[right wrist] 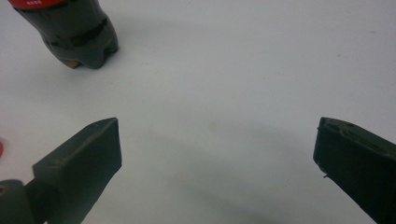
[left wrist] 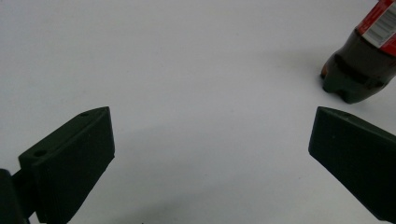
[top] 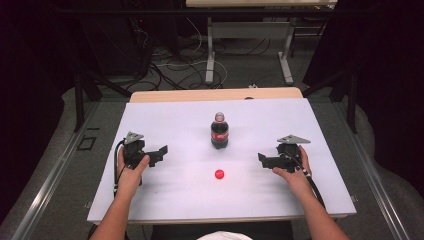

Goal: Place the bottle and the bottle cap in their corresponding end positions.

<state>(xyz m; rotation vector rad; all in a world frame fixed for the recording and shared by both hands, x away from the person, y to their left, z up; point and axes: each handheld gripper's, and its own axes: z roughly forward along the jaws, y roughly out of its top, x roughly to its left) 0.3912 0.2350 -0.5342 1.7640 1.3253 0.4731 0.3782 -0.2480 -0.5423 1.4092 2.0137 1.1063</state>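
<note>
A dark cola bottle [top: 219, 131] with a red label stands upright, uncapped, at the middle of the white table [top: 165, 115]. Its red cap [top: 219, 174] lies on the table a little nearer the person. My left gripper [top: 162, 151] rests at the table's left, pointing towards the bottle, jaws wide open and empty. In the left gripper view the bottle's base [left wrist: 357, 74] sits at the upper right, beyond the jaws. My right gripper [top: 261, 159] rests at the right, open and empty. The right gripper view has the bottle's base [right wrist: 77, 35] at the upper left.
A wooden edge [top: 215, 94] runs along the table's far side. Beyond it are cables [top: 175, 70] on the floor and the legs of another table [top: 210, 55]. Dark curtains close in both sides.
</note>
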